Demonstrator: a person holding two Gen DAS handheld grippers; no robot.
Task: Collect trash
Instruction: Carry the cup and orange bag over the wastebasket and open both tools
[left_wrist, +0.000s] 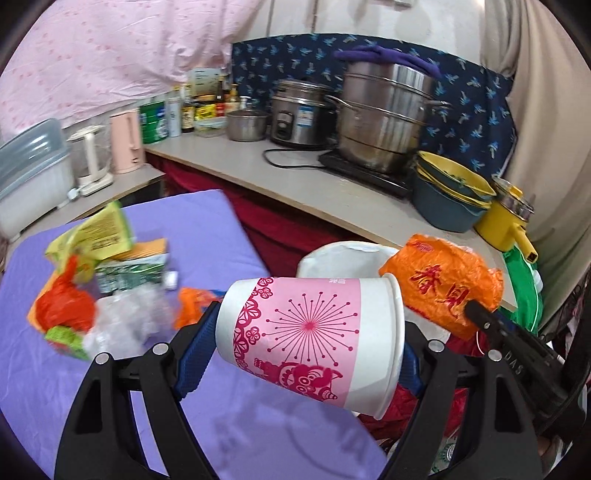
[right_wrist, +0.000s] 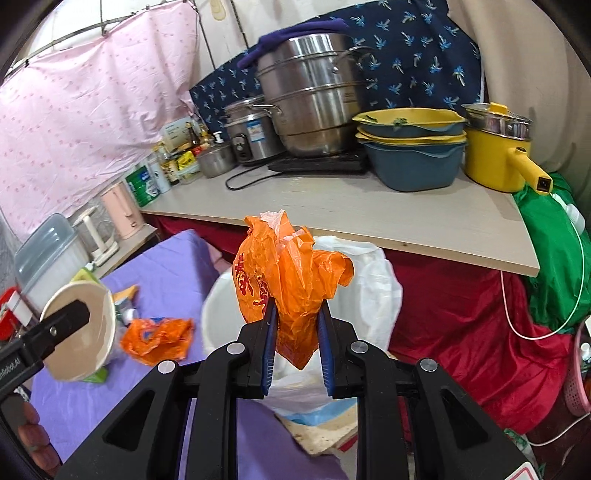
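Note:
My left gripper (left_wrist: 308, 326) is shut on a pink-and-white paper cup (left_wrist: 314, 343), held on its side between the blue pads above the purple table (left_wrist: 221, 424). In the right wrist view the same cup (right_wrist: 94, 343) shows its open mouth at the far left. My right gripper (right_wrist: 295, 314) is shut on a crumpled orange plastic bag (right_wrist: 291, 273), held up over a bin with a white liner (right_wrist: 373, 280). From the left wrist, that bag (left_wrist: 439, 280) hangs just right of the bin (left_wrist: 343, 258). More trash lies on the table: wrappers (left_wrist: 99, 232), a red bag (left_wrist: 62, 306), and an orange bag (right_wrist: 159, 339).
Behind the bin runs a counter (right_wrist: 369, 218) carrying steel pots (right_wrist: 314, 92), stacked basins (right_wrist: 413, 147), a yellow pot (right_wrist: 495, 155) and bottles. Red cloth (right_wrist: 461, 314) hangs below the counter. A green bag (right_wrist: 554, 251) sits at the right, and a person's fingers (right_wrist: 33, 439) show at lower left.

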